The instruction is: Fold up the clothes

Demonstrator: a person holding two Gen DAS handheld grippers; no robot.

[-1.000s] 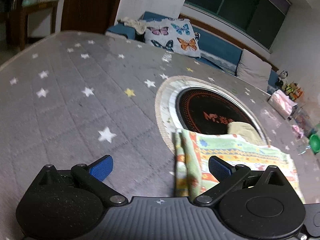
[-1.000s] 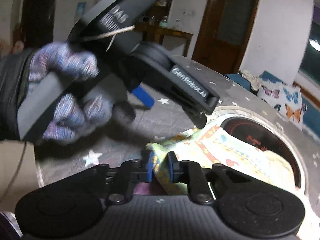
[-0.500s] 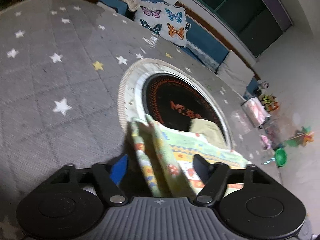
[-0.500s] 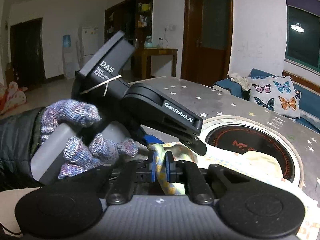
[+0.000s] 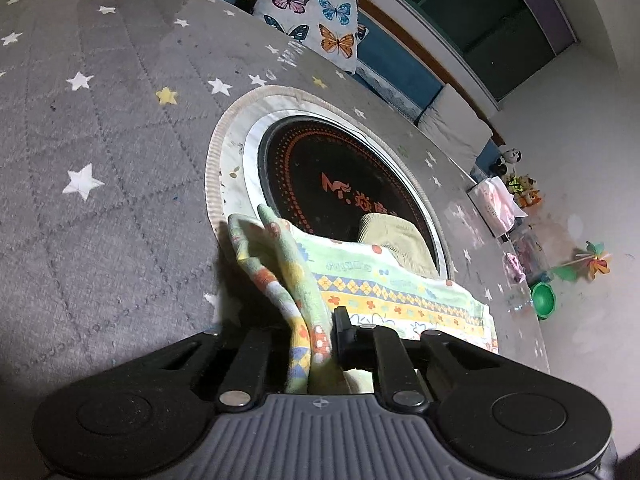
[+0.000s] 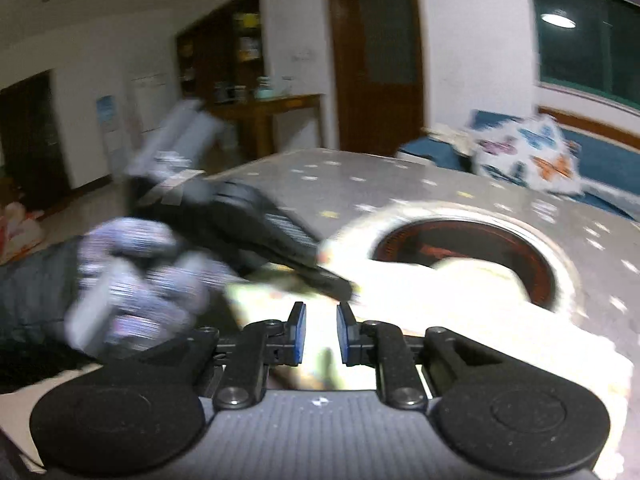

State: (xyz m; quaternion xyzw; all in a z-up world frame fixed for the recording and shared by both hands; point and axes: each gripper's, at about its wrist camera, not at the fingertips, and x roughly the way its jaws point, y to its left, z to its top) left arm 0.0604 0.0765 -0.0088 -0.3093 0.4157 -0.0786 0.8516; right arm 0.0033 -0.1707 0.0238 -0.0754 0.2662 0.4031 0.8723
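One butterfly cushion (image 5: 316, 28) lies far ahead as the left gripper (image 5: 316, 332) is closing on the patterned cloth (image 5: 380, 280), while the right gripper (image 6: 321, 330) is opening, nothing gripped.

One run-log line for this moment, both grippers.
left gripper: closing on cloth | right gripper: fingers opening, apart | cloth lies on table

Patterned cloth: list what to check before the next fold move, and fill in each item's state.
1. Left gripper on patterned cloth: jaws closing, bunched edge between them: ok.
2. Right gripper free of fabric: jaws opening, nothing pinched: ok.
3. Cloth flat on the table cover: far part overhangs the round cooktop: not ok.
4. Edges aligned: near edge crumpled: not ok.
5. Right wrist view sharp: blurred: not ok.
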